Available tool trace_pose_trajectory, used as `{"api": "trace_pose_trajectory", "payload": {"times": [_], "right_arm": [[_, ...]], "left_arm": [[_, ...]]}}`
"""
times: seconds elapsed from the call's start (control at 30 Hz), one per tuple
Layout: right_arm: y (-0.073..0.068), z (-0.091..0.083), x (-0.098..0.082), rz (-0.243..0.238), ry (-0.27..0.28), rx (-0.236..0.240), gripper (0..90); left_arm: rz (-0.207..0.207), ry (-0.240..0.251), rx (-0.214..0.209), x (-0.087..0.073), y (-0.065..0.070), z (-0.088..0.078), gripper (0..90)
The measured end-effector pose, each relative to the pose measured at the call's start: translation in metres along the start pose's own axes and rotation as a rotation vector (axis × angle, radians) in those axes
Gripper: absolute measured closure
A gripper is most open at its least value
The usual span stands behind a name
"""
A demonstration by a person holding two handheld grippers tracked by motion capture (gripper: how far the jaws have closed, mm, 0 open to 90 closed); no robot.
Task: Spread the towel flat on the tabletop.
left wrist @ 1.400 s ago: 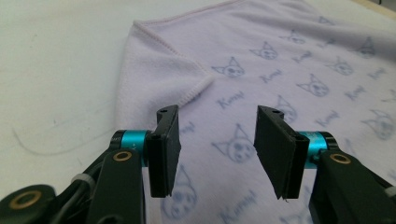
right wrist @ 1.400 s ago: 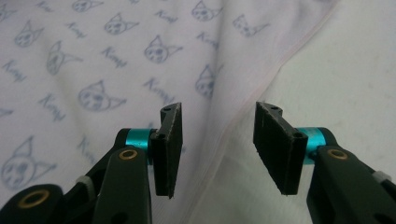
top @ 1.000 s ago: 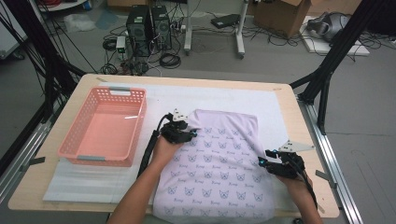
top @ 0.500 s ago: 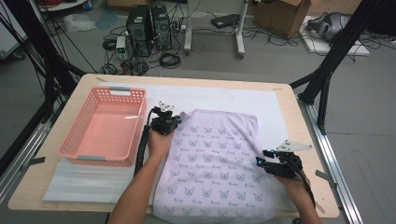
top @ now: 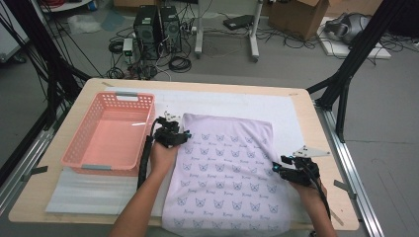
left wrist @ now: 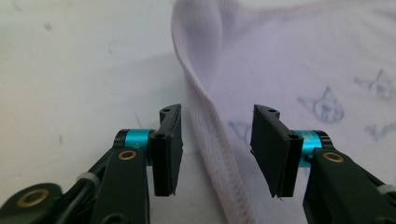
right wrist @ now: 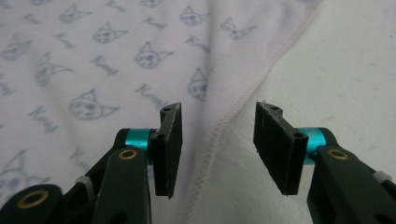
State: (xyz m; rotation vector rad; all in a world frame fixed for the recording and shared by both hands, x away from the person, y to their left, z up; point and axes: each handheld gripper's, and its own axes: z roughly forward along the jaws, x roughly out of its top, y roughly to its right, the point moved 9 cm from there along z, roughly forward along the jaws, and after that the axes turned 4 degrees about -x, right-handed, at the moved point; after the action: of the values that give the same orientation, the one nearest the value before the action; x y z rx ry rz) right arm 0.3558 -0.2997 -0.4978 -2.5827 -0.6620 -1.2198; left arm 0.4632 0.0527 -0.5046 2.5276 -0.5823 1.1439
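Note:
A pale lilac cloth (top: 227, 173) printed with small cat faces lies spread flat on the white mat. My left gripper (top: 173, 125) sits at the cloth's left edge near its far corner. Its jaws have just been opening. In the left gripper view the gripper (left wrist: 216, 149) stands open astride the stitched hem (left wrist: 205, 126), whose pads do not touch it. My right gripper (top: 276, 167) rests at the cloth's right edge. In the right gripper view the gripper (right wrist: 217, 147) is open too, with the hem (right wrist: 219, 126) running between the jaws, untouched.
A pink plastic basket (top: 79, 148) stands empty at the left of the table, close to my left hand. The white mat (top: 291, 118) covers most of the wooden tabletop (top: 197, 84). Computers and cables lie on the floor beyond the far edge.
My left gripper moved left from over the cloth to its left edge, and the cloth's far left corner shifted left with it. Its jaws now stand apart. The right gripper stayed put.

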Motion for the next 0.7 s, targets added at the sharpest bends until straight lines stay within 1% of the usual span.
{"api": "trace_pose_trajectory", "payload": {"times": [0.03, 0.07, 0.1, 0.13, 0.17, 0.2, 0.23, 0.27, 0.3, 0.33, 0.37, 0.4, 0.43, 0.47, 0.5, 0.53, 0.57, 0.6, 0.67, 0.7], "right_arm": [[0.001, 0.003, 0.000, 0.013, -0.010, -0.005, 51.7], [0.002, 0.006, -0.001, 0.020, -0.022, -0.012, 53.8], [0.002, 0.009, -0.002, 0.020, -0.039, -0.013, 61.5], [0.002, 0.012, -0.003, 0.013, -0.055, -0.014, 66.0], [0.002, 0.013, -0.001, 0.011, -0.047, -0.009, 82.3], [0.004, 0.012, 0.000, -0.005, -0.052, -0.022, 85.6], [0.008, 0.013, 0.001, -0.019, -0.058, -0.057, 86.7], [0.012, 0.014, 0.002, -0.010, -0.056, -0.071, 86.9], [0.016, 0.015, 0.002, 0.001, -0.055, -0.086, 86.9], [0.017, 0.016, 0.002, 0.009, -0.053, -0.088, 86.8], [0.017, 0.016, 0.002, 0.018, -0.058, -0.088, 84.5], [0.017, 0.016, 0.002, 0.009, -0.059, -0.092, 76.2], [0.017, 0.015, 0.003, 0.020, -0.060, -0.081, 62.7], [0.019, 0.014, 0.005, 0.041, -0.047, -0.073, 57.8], [0.022, 0.011, 0.008, 0.060, -0.019, -0.062, 57.2], [0.026, 0.009, 0.012, 0.083, 0.010, -0.046, 56.1], [0.030, 0.007, 0.016, 0.106, 0.031, -0.049, 56.2], [0.033, 0.008, 0.020, 0.118, 0.039, -0.051, 56.5], [0.038, 0.012, 0.027, 0.135, 0.039, -0.053, 57.0], [0.040, 0.015, 0.031, 0.135, 0.043, -0.048, 57.0]], "left_arm": [[0.004, 0.003, 0.013, 0.001, -0.001, -0.001, 61.5], [-0.004, 0.004, -0.008, 0.001, 0.000, -0.001, 74.6], [-0.003, 0.008, 0.014, 0.002, -0.002, -0.001, 83.5], [-0.005, 0.015, 0.018, 0.002, -0.004, -0.001, 85.1], [-0.017, 0.016, 0.026, 0.002, -0.006, -0.002, 85.7], [-0.027, 0.019, 0.028, 0.001, -0.009, -0.003, 85.9], [-0.048, 0.023, 0.028, 0.001, -0.012, -0.003, 85.9], [-0.067, 0.028, 0.020, 0.001, -0.013, -0.004, 85.9], [-0.074, 0.028, 0.017, 0.000, -0.014, -0.005, 85.9], [-0.066, 0.035, 0.017, 0.001, -0.014, -0.005, 85.5], [-0.060, 0.046, 0.019, 0.002, -0.012, -0.007, 84.4], [-0.069, 0.071, 0.020, 0.002, -0.011, -0.009, 79.9], [-0.087, 0.080, 0.002, 0.002, -0.010, -0.010, 69.4], [-0.104, 0.070, -0.019, 0.000, -0.008, -0.012, 59.7], [-0.106, 0.068, -0.047, -0.002, -0.005, -0.014, 55.8], [-0.092, 0.076, -0.072, -0.005, -0.002, -0.017, 54.3], [-0.079, 0.087, -0.090, -0.007, 0.002, -0.020, 54.4], [-0.061, 0.086, -0.105, -0.009, 0.005, -0.022, 54.3], [-0.052, 0.103, -0.140, -0.012, 0.011, -0.028, 53.4], [-0.046, 0.114, -0.149, -0.014, 0.013, -0.031, 53.0]]}}
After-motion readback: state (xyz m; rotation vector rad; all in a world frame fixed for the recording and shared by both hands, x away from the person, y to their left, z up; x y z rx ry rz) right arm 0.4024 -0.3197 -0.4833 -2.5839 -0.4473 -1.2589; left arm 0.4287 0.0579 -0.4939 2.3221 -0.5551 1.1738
